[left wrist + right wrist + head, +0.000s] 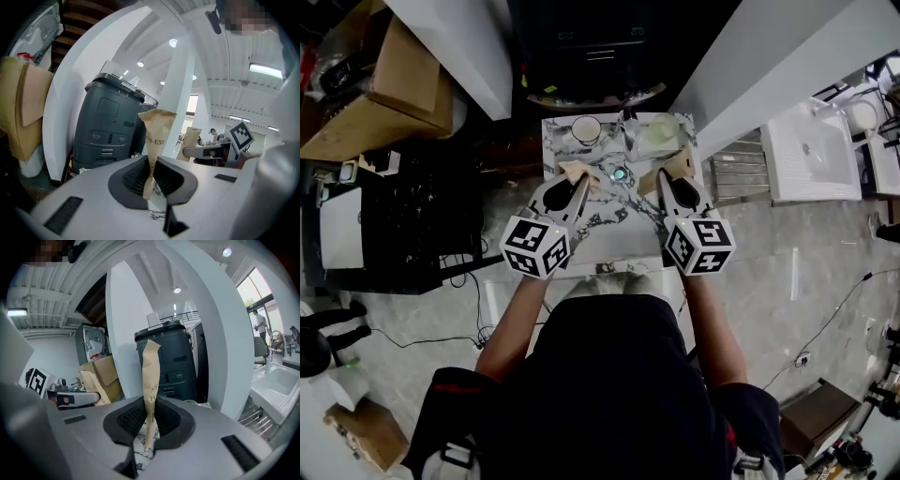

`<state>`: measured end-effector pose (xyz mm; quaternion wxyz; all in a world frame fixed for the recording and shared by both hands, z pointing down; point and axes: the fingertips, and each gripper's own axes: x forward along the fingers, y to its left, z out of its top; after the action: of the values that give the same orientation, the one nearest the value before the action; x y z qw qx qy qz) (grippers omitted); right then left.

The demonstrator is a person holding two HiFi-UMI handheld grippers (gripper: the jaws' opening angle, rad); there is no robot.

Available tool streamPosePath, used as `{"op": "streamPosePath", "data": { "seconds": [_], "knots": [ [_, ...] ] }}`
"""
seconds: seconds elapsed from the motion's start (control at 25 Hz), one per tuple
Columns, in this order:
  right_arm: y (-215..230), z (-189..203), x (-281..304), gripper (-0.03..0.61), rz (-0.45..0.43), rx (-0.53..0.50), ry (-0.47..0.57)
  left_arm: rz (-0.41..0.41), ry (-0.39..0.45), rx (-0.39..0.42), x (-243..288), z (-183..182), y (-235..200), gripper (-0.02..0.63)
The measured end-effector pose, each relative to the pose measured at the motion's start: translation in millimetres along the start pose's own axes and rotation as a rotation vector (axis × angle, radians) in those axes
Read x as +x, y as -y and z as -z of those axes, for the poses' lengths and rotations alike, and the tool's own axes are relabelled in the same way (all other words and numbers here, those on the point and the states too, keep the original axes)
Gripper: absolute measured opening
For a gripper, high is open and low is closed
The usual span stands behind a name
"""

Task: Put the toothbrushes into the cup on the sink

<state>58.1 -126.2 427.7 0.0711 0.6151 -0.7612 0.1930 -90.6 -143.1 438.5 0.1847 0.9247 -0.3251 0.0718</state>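
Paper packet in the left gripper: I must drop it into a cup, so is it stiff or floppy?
Probably fairly stiff: the paper packet stands upright above the left gripper without drooping. Likely light, being thin creased paper. It may crumple where pinched.

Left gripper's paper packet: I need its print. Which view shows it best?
Left gripper view: the paper packet stands close, pinched in the left gripper. Head view shows only its tan end; right gripper view, a small sliver.
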Motion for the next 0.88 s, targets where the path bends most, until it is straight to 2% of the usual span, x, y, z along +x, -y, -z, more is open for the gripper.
{"op": "streamPosePath", "data": {
  "seconds": [0.48,0.88],
  "knots": [
    [45,-8,13,0.061,-0.056,0.013,-0.005,-0.067,-0.005,-0.002,33,-1,18,0.034],
    [80,-21,39,0.061,-0.126,-0.001,-0.028,-0.131,-0.022,-0.034,68,4,30,0.034]
  ]
}}
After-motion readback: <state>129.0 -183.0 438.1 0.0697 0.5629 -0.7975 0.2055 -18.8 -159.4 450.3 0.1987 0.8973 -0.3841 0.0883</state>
